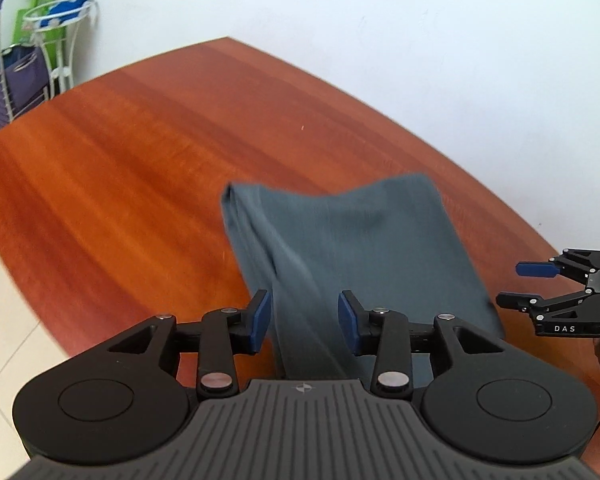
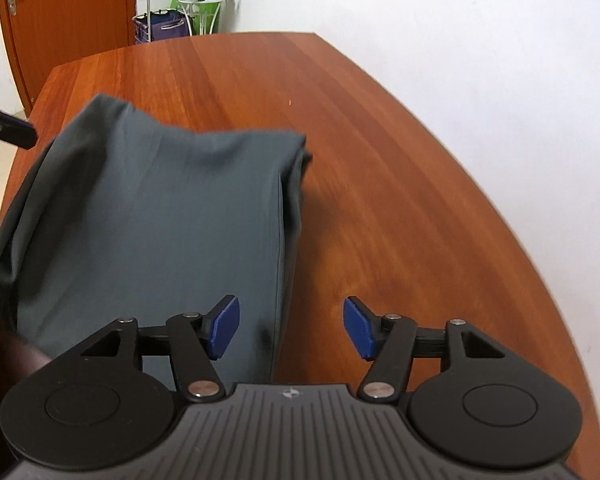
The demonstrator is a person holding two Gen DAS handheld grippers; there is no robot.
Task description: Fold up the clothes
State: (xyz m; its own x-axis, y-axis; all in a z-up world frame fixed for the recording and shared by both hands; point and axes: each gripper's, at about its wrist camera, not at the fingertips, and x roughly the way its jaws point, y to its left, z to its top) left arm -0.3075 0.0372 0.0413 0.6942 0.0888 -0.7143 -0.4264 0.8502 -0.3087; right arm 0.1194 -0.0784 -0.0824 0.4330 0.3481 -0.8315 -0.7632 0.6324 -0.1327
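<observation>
cloth (image 2: 152, 216) folded in layers, lying at the surface (image 1: 100, 168) near edge, left part sagging over it | left fingers (image 1: 304, 322) spread, right fingers (image 2: 291, 328) spread, both empty | risk: a pinch catching only the top layer (blurred) undoes the fold, or cloth slides off

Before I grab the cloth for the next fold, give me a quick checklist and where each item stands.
1. Left gripper open: ok, pads apart with the grey-blue garment between them.
2. Right gripper open: ok, straddling the garment's right edge.
3. Garment fully on the wooden table: not ok, its left side seems to droop over the table edge.
4. Folded layers aligned: cannot tell, blurred.
5. Fold space beyond the garment clear: ok.
</observation>
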